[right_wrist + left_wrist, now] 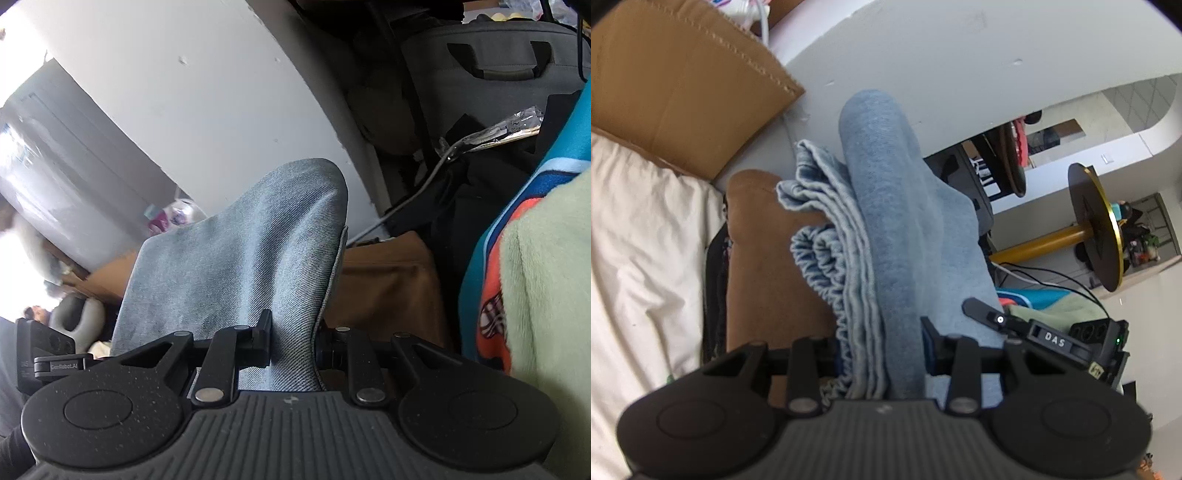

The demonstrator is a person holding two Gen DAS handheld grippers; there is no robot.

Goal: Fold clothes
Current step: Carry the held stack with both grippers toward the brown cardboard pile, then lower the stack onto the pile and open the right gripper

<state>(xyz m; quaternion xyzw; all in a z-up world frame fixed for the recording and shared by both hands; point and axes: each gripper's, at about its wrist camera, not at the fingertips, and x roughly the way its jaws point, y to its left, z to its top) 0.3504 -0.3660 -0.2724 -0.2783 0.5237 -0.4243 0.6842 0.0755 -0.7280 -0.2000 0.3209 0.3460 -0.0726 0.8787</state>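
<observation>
A light blue denim garment (886, 229) with a ruffled elastic waistband is bunched into thick folds between the jaws of my left gripper (882, 354), which is shut on it. In the right wrist view the same blue garment (240, 258) rises in a broad fold from my right gripper (293, 347), whose jaws pinch the cloth. The other gripper shows at the lower right of the left wrist view and at the lower left of the right wrist view. Both fingertips are hidden by fabric.
A brown cushioned seat (764, 266) and brown cushion (676, 77) lie behind the garment, with white bedding (646, 240) at left. A pale green fleece (546, 280) and turquoise cloth (491, 236) fill the right. A round black-and-gold table (1093, 225), cables and a grey bag (487, 74) stand beyond.
</observation>
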